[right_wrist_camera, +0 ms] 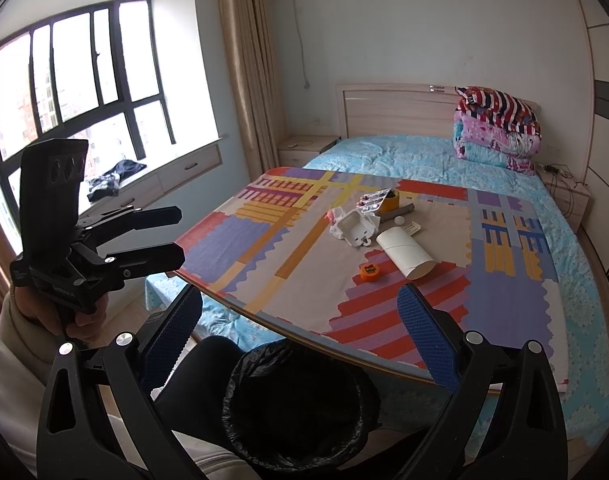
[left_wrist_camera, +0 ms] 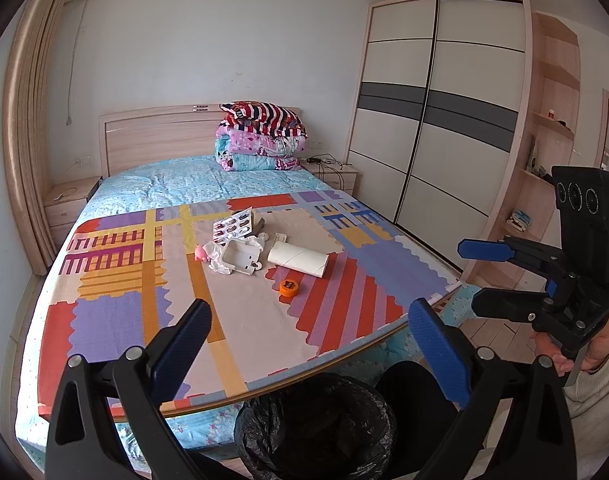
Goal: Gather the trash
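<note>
Bed (left_wrist_camera: pixel 176 184) with blue quilt, running to the far wall. Patterned board (left_wrist_camera: pixel 116 320) laid across its near half as the surface. Black-lined trash bin (right_wrist_camera: pixel 296 408) on the floor at the near edge, mouth open. Trash clustered mid-surface — cardboard tube (left_wrist_camera: pixel 298 259) on its side at right, white plastic tray (left_wrist_camera: pixel 240 257) with crumpled tissue to its left, blister pack (left_wrist_camera: pixel 232 226) just beyond, orange tape measure (left_wrist_camera: pixel 289 286) nearest. Left gripper (left_wrist_camera: pixel 310 354) spread wide, holding nothing, above the bin. Right gripper (right_wrist_camera: pixel 300 344) likewise spread and empty — well short of the trash.
</note>
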Available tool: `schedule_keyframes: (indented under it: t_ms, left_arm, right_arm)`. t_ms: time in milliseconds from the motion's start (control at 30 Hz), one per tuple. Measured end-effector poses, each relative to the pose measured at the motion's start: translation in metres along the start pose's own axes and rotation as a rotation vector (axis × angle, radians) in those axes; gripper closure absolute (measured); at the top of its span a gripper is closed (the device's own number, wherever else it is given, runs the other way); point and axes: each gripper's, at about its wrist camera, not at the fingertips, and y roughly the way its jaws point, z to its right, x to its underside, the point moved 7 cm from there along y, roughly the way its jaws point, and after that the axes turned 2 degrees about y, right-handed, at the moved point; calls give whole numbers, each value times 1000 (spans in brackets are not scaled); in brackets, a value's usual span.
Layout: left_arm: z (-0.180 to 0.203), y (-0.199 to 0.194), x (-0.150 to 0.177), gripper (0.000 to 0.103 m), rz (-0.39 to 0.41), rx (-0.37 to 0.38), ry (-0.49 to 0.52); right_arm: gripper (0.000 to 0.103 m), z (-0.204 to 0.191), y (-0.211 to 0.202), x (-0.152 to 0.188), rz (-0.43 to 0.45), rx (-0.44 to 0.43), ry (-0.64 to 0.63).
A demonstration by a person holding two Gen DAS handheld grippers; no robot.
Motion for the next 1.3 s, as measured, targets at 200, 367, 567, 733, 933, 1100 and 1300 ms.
schedule_keyframes:
  t_ms: [200, 367, 567, 733, 933, 1100, 1300]
  left_arm:
    - [1, 0, -1, 8, -1, 2, 0]
    - [2, -1, -1, 8, -1, 3, 2]
    - [2, -1, -1, 8, -2, 3, 2]
    - [1, -1, -1, 8, -3, 2, 2]
    - [1, 2, -1, 8, -9, 2, 5]
    - [-3, 14, -2, 8, -31, 8, 5]
    - [-8, 43, -3, 8, -70, 27, 7]
  right_arm:
    - [4, 0, 0, 0, 0, 1, 0]
    - [4, 0, 0, 0, 0, 0, 0]
    - [4, 0, 0, 0, 0, 1, 0]
    - [4, 1, 0, 0, 1, 3, 3]
    - [4, 7, 3, -1, -3, 15, 6]
    - [4, 22, 11, -6, -5, 32, 18]
    - [4, 50, 37, -11, -35, 62, 20]
